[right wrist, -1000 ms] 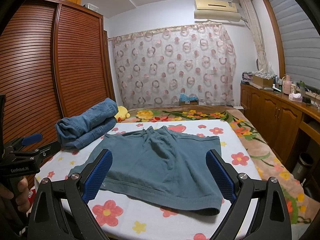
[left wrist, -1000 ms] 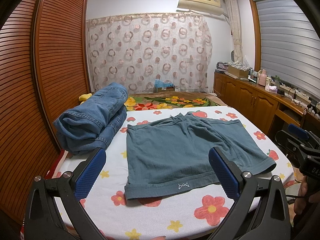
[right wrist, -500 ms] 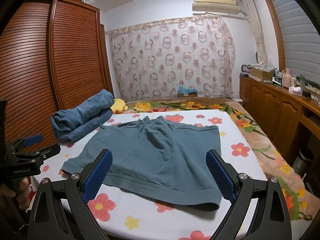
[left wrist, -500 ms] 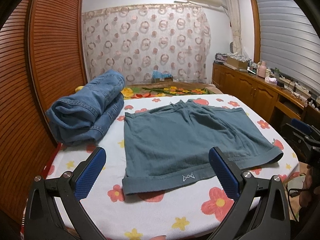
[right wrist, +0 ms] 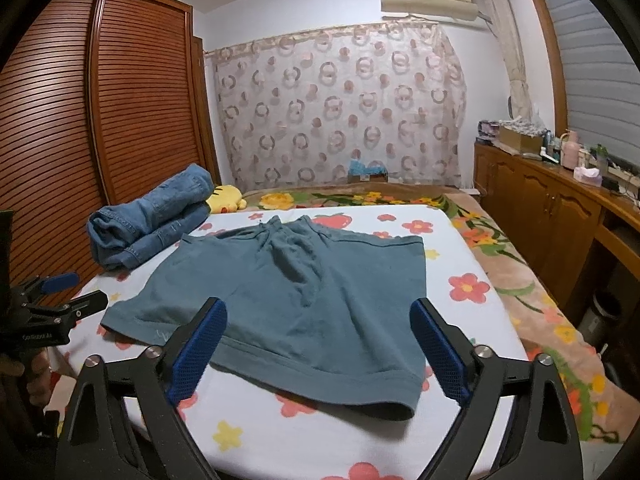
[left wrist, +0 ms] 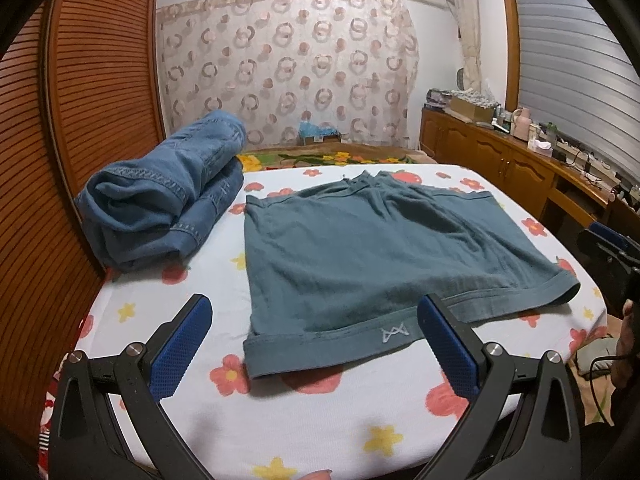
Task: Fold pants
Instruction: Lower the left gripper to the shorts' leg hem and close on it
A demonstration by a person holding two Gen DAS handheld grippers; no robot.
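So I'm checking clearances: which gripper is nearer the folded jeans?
Left. The left gripper hovers open at the shorts' near-left hem, on the side of the jeans; the right gripper hovers open over the opposite leg.

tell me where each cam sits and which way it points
Left wrist: on the left gripper, near the bed's left foot corner, facing the teal shorts; jaws open; right gripper at the edge.
Right wrist: on the right gripper, nearer the right hem; jaws open; left gripper at left.
Shared: shorts, folded jeans, curtain.
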